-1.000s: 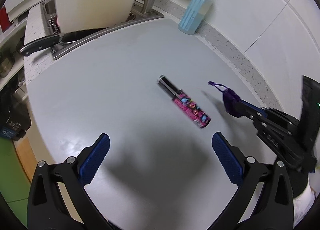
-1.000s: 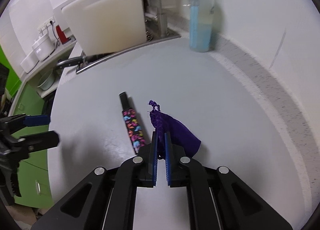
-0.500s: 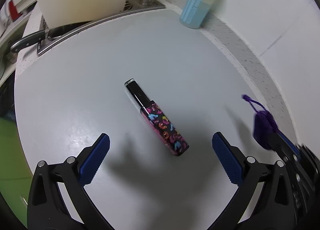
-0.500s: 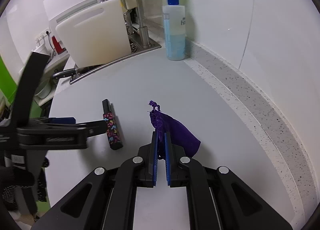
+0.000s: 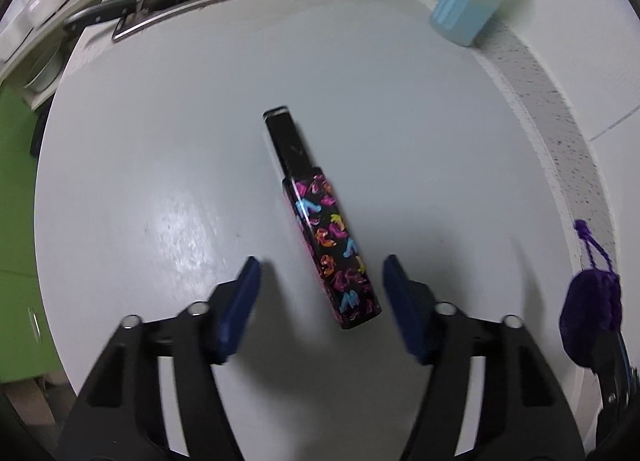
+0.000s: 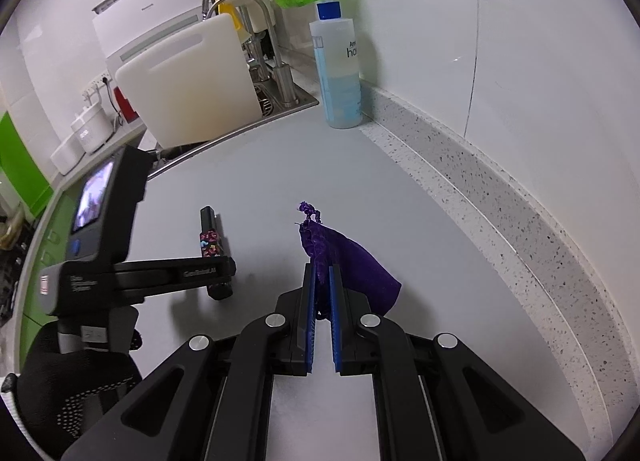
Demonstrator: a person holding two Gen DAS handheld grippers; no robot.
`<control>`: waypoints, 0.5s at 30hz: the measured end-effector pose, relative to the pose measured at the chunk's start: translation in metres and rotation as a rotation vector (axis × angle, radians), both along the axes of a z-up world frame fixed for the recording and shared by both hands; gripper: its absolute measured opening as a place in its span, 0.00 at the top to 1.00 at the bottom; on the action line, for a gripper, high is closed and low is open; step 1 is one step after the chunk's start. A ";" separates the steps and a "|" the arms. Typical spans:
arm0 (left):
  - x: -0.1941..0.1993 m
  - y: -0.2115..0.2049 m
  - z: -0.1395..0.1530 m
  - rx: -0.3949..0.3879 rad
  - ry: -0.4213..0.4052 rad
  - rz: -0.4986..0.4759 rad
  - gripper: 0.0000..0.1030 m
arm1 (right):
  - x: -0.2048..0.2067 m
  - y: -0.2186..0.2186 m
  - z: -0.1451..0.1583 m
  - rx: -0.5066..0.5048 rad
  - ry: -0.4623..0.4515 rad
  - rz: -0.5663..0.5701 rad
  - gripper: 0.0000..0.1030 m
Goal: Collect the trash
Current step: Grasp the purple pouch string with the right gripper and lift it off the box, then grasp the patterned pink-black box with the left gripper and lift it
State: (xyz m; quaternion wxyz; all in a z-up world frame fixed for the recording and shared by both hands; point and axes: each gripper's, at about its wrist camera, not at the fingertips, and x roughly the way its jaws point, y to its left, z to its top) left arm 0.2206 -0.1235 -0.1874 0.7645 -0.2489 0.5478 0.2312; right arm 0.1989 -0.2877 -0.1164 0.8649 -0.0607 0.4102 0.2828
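The left tongs [image 5: 318, 293] have just been closing from their widest spread, and they now straddle the near end of the patterned black case [image 5: 324, 237] on the grey desk [image 5: 160, 165]. The blue pads [image 5: 240, 301] stand on either side of the case with a gap left on both; nothing is pinched yet. A second ago the case lay well ahead of these tongs, toward one o'clock; now it runs from the centre of the left wrist view up toward twelve, so the approach looks finished and only the squeeze remains. Since the case lies slightly askew between the pads, it may twist as they meet it.

The right tongs [image 6: 322, 301] are pressed together on the purple pouch [image 6: 352, 261], held clear of the desk at about three o'clock from the case. The blue bottle [image 6: 340, 73] stands by the wall at twelve.

So one piece of trash is in hand and the second is about to be taken.
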 end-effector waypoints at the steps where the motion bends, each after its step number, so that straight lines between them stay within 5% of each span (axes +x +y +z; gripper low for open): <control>1: 0.000 0.000 -0.001 0.000 -0.002 0.008 0.49 | 0.000 -0.001 0.001 0.003 -0.001 0.002 0.94; 9: 0.006 -0.007 -0.001 0.041 -0.007 0.006 0.57 | -0.005 -0.005 0.003 0.016 -0.006 0.012 0.94; 11: 0.004 -0.007 0.000 0.025 -0.032 -0.026 0.69 | -0.007 -0.004 0.004 0.018 -0.007 0.015 0.94; 15: 0.004 -0.003 0.000 -0.015 -0.044 -0.051 0.71 | -0.009 -0.002 0.006 0.021 -0.012 0.019 0.94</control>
